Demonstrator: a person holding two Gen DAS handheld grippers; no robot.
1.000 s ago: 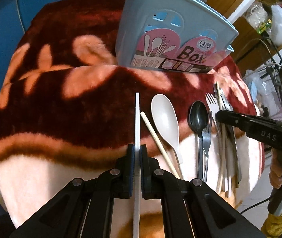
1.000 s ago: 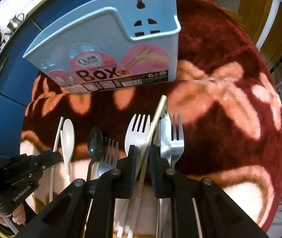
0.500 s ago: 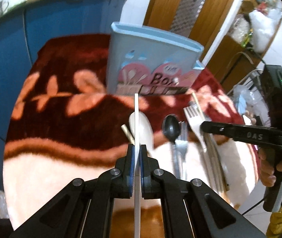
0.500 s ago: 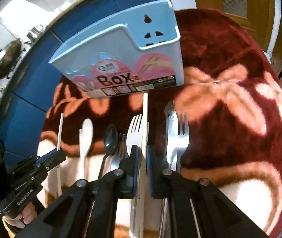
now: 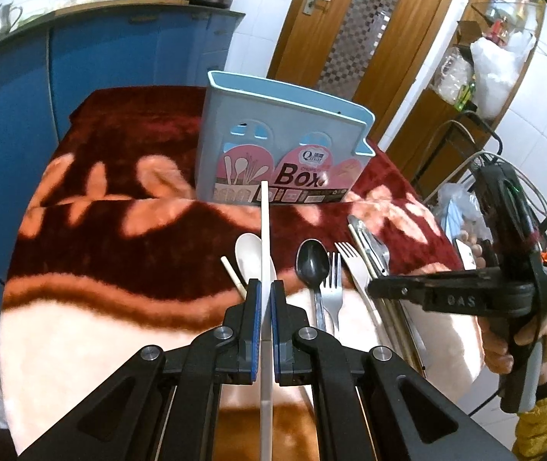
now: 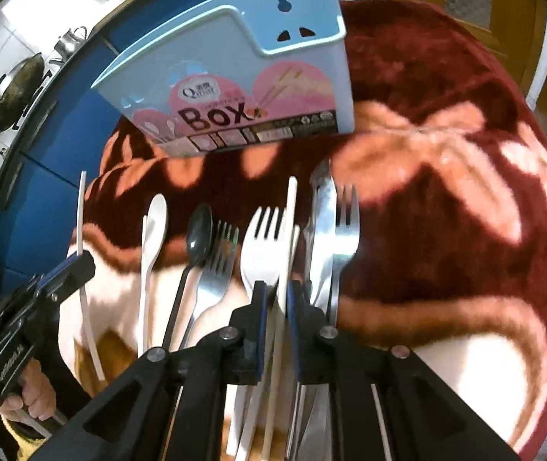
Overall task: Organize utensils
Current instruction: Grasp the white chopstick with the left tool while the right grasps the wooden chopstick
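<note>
The pale blue utensil box (image 5: 281,142) stands upright at the far side of the blanket-covered tabletop (image 5: 112,238); its inside is hidden from both cameras, so its contents cannot be told. The left gripper (image 5: 265,292) has its jaws clamped on a white chopstick (image 5: 265,230), now raised off the blanket and pointing at the box, whereas a second ago it lay lower beside the cream spoon (image 5: 248,251). The right gripper (image 6: 276,292) holds a cream chopstick (image 6: 288,226) between narrow jaws that have just been widening slightly, above the row of forks (image 6: 263,246), black spoon (image 6: 199,236) and knife (image 6: 321,226).
</note>
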